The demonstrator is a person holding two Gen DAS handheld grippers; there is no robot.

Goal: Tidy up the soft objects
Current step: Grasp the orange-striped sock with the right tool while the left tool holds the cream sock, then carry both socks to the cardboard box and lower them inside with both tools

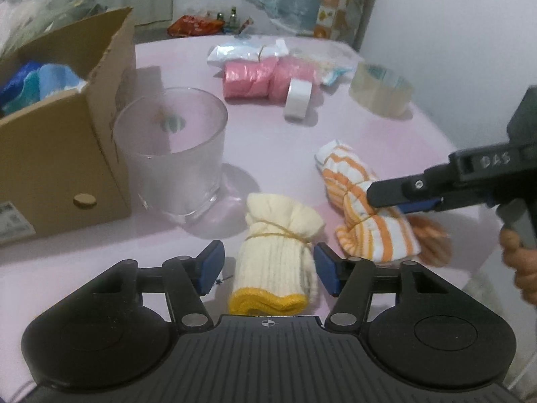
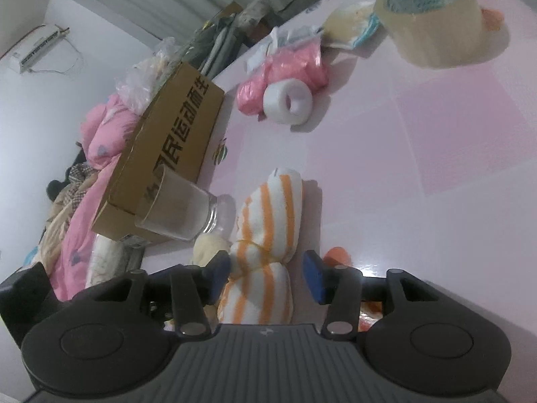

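Note:
A cream knitted bundle (image 1: 275,262) with a yellow hem, tied with a thread, lies on the pink table (image 1: 268,144). My left gripper (image 1: 268,268) is open and straddles it; the right pad sits at its edge and the left pad stands clear. To its right lies an orange-and-white striped cloth bundle (image 1: 355,201), also tied in the middle. My right gripper (image 1: 379,201) reaches over it from the right. In the right wrist view the striped bundle (image 2: 265,231) lies between the jaws of the open right gripper (image 2: 266,277), with a gap at the right pad.
A frosted glass (image 1: 171,154) stands left of the cream bundle, next to an open cardboard box (image 1: 60,154) holding blue cloths. Farther back lie pink plastic rolls (image 1: 248,79), a white tape roll (image 1: 298,97) and a wide clear tape roll (image 1: 381,90). A person's hand (image 1: 520,268) holds the right gripper.

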